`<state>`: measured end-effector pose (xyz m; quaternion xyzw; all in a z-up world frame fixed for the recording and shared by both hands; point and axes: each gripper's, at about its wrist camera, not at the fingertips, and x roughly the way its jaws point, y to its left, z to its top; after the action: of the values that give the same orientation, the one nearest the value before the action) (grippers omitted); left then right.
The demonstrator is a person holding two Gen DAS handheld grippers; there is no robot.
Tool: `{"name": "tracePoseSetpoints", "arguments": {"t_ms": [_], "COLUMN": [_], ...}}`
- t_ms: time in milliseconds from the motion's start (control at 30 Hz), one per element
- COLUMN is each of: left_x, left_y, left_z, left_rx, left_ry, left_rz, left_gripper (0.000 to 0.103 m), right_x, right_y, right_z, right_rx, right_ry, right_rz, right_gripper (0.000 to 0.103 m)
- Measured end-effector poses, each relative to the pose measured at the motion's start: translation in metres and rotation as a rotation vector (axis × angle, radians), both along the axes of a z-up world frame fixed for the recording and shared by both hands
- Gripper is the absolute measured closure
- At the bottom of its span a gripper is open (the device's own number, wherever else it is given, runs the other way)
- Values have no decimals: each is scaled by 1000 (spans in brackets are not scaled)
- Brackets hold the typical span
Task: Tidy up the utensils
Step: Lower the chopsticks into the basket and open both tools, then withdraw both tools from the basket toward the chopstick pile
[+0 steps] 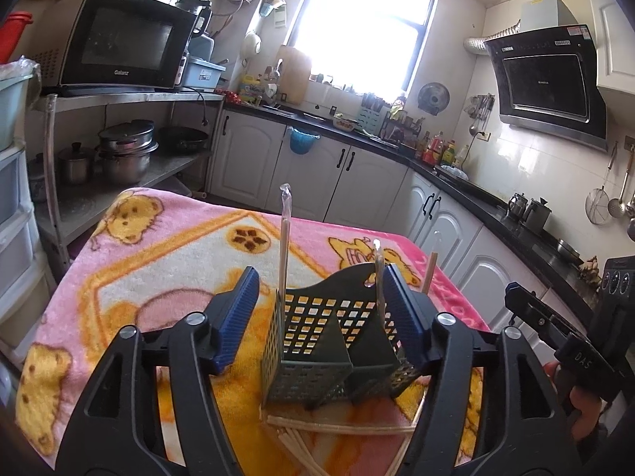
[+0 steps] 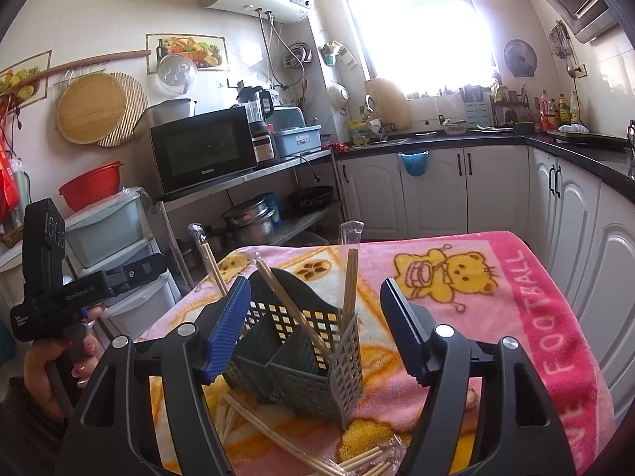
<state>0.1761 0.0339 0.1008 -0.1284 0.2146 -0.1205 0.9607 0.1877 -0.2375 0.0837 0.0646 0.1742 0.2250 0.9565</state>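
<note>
A dark green perforated utensil basket (image 1: 317, 341) (image 2: 293, 373) with a divider stands on the pink cartoon blanket (image 1: 158, 246). Plastic-wrapped wooden chopsticks stand in it: one upright (image 1: 285, 238), one against its right wall (image 1: 379, 273), and in the right wrist view one upright (image 2: 350, 277) and one slanting (image 2: 289, 305). Several loose chopsticks (image 1: 337, 430) (image 2: 278, 436) lie on the blanket in front of the basket. My left gripper (image 1: 320, 277) is open astride the basket, its pads off the walls. My right gripper (image 2: 314, 285) is open too, its left finger beside the basket.
A hand (image 2: 51, 365) holds the other gripper's handle at the left. Behind the table stands a steel shelf with pots (image 1: 123, 150) and a microwave (image 1: 123, 39). White cabinets (image 1: 317, 166) and a dark counter run along the back and right. Plastic drawers (image 2: 115, 238) stand at the left.
</note>
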Motion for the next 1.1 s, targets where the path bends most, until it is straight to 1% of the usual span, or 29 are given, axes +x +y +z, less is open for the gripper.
{"name": "tracePoseSetpoints", "arguments": {"t_ms": [100,167,233,367,533,1100], "left_x": [-4,-8,-10,-14,-20,-30], "left_y": [0,0,0,-1,-2,0], "left_z": [-2,-4,-5,-7,-12,-36], "left_rx": [-5,-4,-3,-2,-5,-20], "left_ry": [4,6,9,13,23,90], "left_rz": [-4,-3,-2,-2,-4,8], "left_gripper": [41,40,34,28,18,17], "right_x": [-2,-4,-6,-10,-14,-35], "right_y": [1,1,2,4,6,3], "right_z": [-2,-3,-5,-9,-14,-35], "right_rx": [-6,-13,-20,-26,-40,-90], "right_ry": [12,17,19,28,45,93], "right_rz": [-3,-4,-4,2,9,11], "right_gripper": [34,31,30,27,26,25]}}
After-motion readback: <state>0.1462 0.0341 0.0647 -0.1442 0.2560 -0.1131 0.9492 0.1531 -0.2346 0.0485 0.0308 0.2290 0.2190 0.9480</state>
